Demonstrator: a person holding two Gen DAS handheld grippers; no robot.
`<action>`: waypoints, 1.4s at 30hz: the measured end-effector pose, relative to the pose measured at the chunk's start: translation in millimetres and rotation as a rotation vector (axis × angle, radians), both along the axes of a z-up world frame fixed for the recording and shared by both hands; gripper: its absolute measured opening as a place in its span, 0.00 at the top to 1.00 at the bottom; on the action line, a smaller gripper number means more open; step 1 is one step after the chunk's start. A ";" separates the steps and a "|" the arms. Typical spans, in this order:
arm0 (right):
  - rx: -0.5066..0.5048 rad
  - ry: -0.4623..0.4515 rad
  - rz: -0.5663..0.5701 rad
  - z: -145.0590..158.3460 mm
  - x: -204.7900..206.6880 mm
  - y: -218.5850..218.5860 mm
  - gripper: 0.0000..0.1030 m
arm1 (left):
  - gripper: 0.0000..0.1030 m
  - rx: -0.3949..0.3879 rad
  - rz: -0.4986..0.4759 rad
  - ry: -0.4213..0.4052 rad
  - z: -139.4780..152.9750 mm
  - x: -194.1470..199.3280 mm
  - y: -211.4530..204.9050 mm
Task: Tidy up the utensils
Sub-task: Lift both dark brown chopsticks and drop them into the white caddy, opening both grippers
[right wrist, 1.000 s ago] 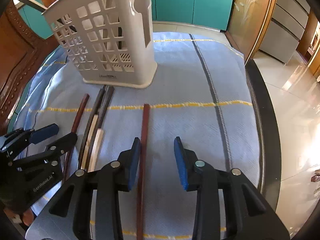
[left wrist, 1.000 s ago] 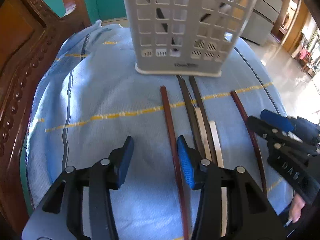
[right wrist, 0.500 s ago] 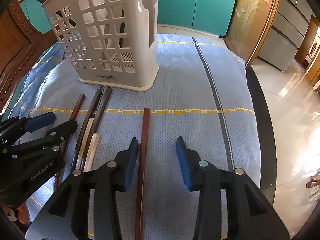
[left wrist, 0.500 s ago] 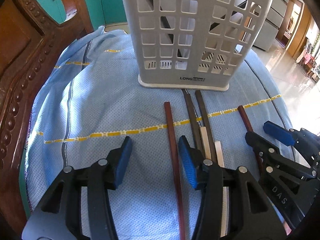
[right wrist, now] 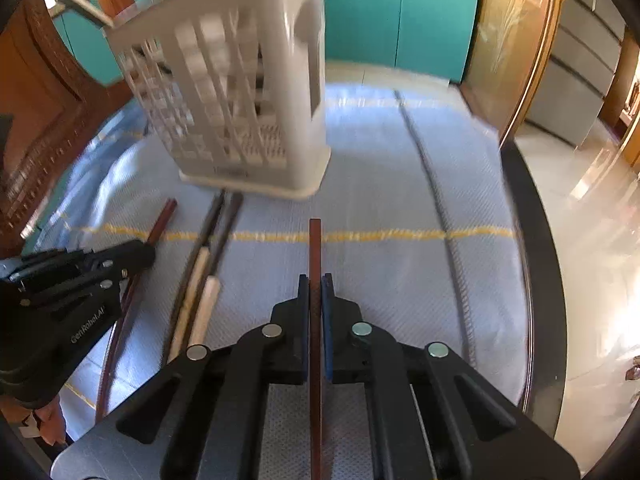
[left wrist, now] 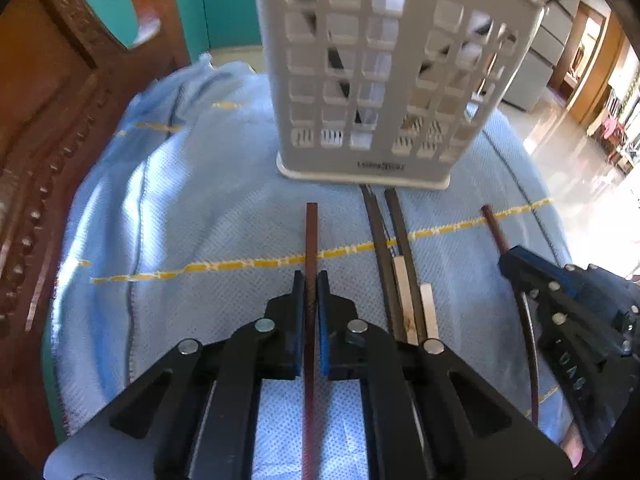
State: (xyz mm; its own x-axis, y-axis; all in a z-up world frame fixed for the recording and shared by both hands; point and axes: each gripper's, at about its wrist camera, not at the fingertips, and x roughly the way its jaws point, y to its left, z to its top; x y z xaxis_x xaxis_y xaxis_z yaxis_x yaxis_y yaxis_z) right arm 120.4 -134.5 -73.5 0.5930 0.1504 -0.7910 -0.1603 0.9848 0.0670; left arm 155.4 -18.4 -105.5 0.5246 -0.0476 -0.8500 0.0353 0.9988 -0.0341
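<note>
The left gripper (left wrist: 311, 284) pinches one reddish-brown chopstick (left wrist: 311, 232); the right gripper (right wrist: 315, 286) pinches another (right wrist: 315, 244), both over the blue cloth (left wrist: 208, 220). Between them lie two dark chopsticks with pale ends (left wrist: 394, 248). Beyond stands a white lattice basket (left wrist: 384, 72) holding dark utensils (its base label is blurred). The left gripper reads "GenRobot.AI" (right wrist: 86, 326).

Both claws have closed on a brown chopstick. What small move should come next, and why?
Probably lift both sticks a little off the cloth. The left claw grips one brown chopstick and the right claw grips the other brown chopstick; both sticks point toward the white basket, which stands upright just beyond their tips.
</note>
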 end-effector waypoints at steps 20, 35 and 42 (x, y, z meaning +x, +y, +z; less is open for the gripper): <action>0.408 -0.578 -0.043 217.1 -52.0 -59.3 0.94 | 0.93 -0.213 -0.032 -0.617 251.2 -67.6 44.7; 0.302 -0.614 -0.065 184.9 8.4 -22.4 0.94 | 0.93 -0.223 0.119 -0.576 209.5 22.1 39.8; 0.215 -0.578 -0.029 168.3 -8.9 -7.4 0.90 | 0.93 -0.198 0.095 -0.541 190.9 29.7 33.1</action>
State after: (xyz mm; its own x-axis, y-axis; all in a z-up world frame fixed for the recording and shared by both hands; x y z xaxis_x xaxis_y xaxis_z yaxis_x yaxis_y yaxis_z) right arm 111.5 -141.9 94.7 0.9231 0.2478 -0.2941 -0.2031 0.9635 0.1744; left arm 185.1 14.7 85.3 0.8913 -0.1096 -0.4399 0.0102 0.9749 -0.2222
